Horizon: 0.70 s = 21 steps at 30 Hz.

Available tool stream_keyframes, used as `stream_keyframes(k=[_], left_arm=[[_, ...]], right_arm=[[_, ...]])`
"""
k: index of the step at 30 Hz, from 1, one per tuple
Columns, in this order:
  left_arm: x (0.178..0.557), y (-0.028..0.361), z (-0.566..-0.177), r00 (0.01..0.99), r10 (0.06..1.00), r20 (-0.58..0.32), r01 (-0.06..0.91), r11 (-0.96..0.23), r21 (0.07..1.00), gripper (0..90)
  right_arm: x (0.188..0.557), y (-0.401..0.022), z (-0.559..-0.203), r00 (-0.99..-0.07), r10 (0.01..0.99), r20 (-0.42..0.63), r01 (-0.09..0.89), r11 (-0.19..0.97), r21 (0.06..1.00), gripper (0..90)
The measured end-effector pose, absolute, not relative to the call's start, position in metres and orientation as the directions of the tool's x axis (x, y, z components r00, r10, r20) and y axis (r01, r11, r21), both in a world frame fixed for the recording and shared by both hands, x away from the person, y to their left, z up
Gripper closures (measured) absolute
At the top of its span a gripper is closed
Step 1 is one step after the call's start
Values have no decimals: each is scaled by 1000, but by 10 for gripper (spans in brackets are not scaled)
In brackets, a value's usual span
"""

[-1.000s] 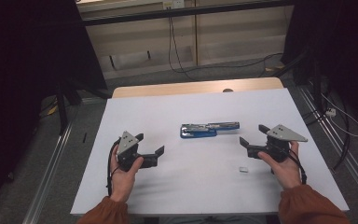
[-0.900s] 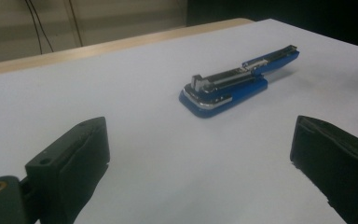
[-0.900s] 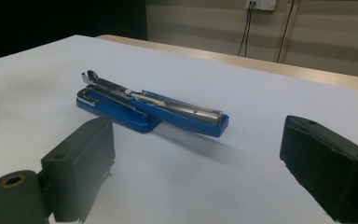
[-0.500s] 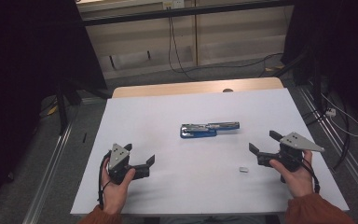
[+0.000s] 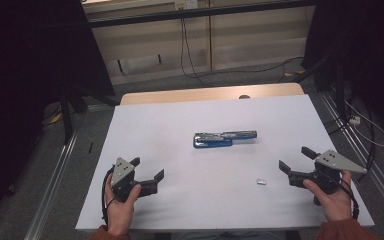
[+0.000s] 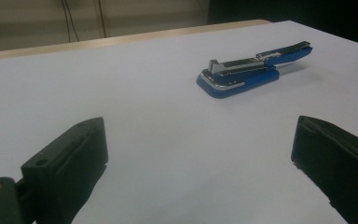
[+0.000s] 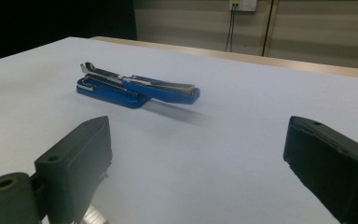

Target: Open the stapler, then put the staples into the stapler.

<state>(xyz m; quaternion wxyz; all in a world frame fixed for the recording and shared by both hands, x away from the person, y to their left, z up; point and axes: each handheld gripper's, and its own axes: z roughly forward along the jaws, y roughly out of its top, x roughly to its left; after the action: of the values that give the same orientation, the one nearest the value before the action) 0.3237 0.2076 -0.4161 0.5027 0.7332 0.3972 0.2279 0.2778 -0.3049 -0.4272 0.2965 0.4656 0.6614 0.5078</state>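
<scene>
Stapler [image 5: 224, 138], blue, lies mid-desk [image 5: 180, 115] in the high view, left gripper [image 5: 144, 171] and right gripper [image 5: 296, 161] well apart from it, jaws wide. Both gripper views show it beyond wide jaws; no writing is readable.

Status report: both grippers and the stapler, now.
Left gripper open, empty. Right gripper open, empty. Blue stapler swung open mid-table, untouched. Small metal piece lies near right gripper.

Blue stapler [image 5: 224, 138] with silver metal top, plain. White table [image 5: 180, 120], unpatterned, pale wood edge at far side. Black grippers, left [image 5: 147, 175] and right [image 5: 294, 160], the grey plate on each. Small silvery strip [image 5: 261, 182] on the white. Orange-brown sleeves [image 5: 345, 231].
</scene>
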Motion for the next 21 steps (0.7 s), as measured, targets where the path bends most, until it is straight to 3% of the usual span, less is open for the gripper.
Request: stream_keyframes(k=[9, 21], left_arm=[[325, 207, -419, 592, 803, -69, 358, -186, 915, 37], [320, 209, -416, 588, 804, -94, 351, -148, 925, 40]], right_arm=[[287, -293, -427, -475, 876, 85, 346, 96, 933, 115], [292, -286, -419, -521, 849, 89, 398, 149, 905, 82]])
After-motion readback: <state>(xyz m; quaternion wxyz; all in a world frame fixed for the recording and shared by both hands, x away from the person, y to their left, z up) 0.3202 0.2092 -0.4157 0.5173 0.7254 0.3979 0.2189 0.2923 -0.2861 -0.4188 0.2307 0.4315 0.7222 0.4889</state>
